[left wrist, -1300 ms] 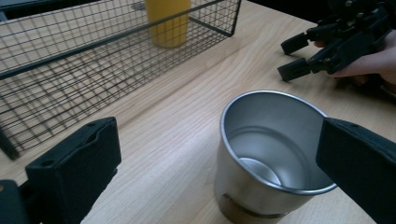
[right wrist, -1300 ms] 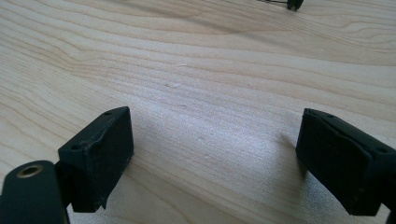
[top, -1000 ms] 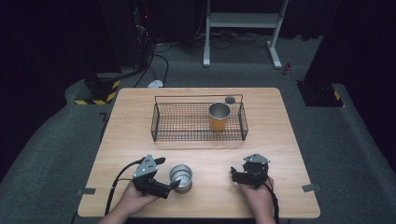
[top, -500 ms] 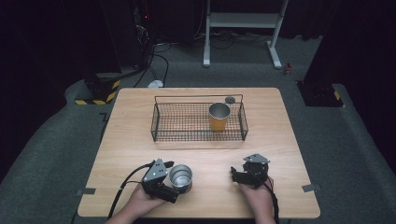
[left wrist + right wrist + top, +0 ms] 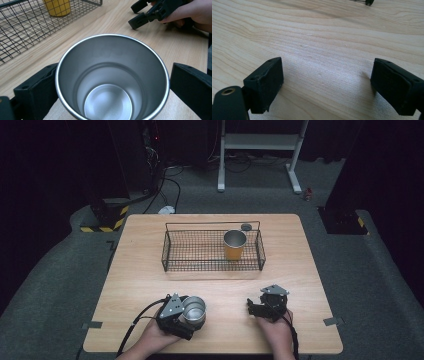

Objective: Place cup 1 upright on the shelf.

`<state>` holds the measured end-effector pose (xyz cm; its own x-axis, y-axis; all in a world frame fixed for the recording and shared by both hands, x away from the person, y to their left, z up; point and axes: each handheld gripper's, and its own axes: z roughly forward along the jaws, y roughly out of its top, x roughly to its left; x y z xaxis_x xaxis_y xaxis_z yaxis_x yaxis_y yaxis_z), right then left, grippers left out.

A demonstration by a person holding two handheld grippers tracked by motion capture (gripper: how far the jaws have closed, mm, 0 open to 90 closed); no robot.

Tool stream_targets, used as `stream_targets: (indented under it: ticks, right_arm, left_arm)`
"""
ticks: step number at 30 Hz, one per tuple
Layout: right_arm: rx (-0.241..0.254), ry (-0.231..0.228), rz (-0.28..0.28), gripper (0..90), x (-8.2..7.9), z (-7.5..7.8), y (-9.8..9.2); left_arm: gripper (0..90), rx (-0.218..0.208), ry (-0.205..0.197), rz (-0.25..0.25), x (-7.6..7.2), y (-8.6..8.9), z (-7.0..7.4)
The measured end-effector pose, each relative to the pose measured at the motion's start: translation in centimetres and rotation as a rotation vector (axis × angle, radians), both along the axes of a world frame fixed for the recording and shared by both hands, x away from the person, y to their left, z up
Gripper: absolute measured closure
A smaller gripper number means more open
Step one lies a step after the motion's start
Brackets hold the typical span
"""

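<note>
While your left gripper (image 5: 186, 312) sits at the near edge of the table (image 5: 150, 270), the steel cup (image 5: 194, 310) stands upright between its jaws; in the left gripper view a jaw sits on each side of the cup (image 5: 112, 80), the left one right by the wall, the right one with a small gap; so you cannot tell if the grip is tight or just loose around it. The cup's mouth faces up and it is empty.

Your right gripper (image 5: 261, 308) rests low on the table, to the right of the cup and apart from it; its jaws are wide open and hold nothing, with bare wood (image 5: 324, 45) between them.

The basket (image 5: 212, 265) lies straight ahead, away from you, with a yellow cup (image 5: 234, 245) standing in its right part; the left part is free. Your left hand is the nearer one, so a good guess is that the steel cup goes forward and a bit right into the basket.
</note>
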<state>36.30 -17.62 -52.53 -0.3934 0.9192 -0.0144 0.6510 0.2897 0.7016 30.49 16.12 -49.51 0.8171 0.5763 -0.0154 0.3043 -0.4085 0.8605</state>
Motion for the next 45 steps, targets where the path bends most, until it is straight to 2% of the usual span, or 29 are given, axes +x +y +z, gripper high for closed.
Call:
stream_targets:
  ticks: [5, 14, 17, 22, 23, 25, 31, 36, 45]
  right_arm:
    - [0.0, 0.0, 0.0, 11.2, 0.0, 0.0, 0.0]
    - [-0.001, -0.002, -0.003, 11.2, 0.0, 0.0, 0.0]
    - [-0.001, 0.0, -0.011, 11.5, -0.1, 0.0, 0.0]
    - [-0.001, 0.0, -0.017, 11.8, -0.2, 0.0, 0.1]
    - [-0.002, -0.002, -0.015, 11.8, -0.2, 0.0, 0.0]
    - [-0.003, -0.005, -0.013, 11.9, -0.2, 0.0, 0.0]
    - [-0.001, -0.003, -0.014, 11.8, -0.2, 0.0, 0.0]
    - [-0.001, -0.002, -0.014, 11.8, -0.2, 0.0, 0.0]
    - [-0.001, -0.002, -0.014, 11.8, -0.2, 0.0, 0.0]
  left_arm:
    - [0.6, -0.01, -0.003, 0.011, 0.1, 0.5, -0.4]
    - [2.9, -0.027, 0.013, 0.001, 0.5, 1.0, -0.6]
    - [8.2, -0.049, 0.023, -0.012, 0.6, 0.9, -0.6]
    - [13.9, -0.048, 0.011, -0.029, 0.6, 0.7, -0.7]
    - [14.5, -0.037, -0.002, -0.028, 0.5, 0.6, -0.6]
    - [15.4, -0.032, -0.017, -0.022, 0.4, 0.5, -0.6]
    - [16.0, -0.037, -0.022, -0.01, 0.2, 0.6, -0.6]
    - [17.2, -0.081, -0.028, 0.01, 0.3, 1.3, 0.0]
    - [17.6, -0.102, -0.053, 0.061, 0.7, 2.8, 0.5]
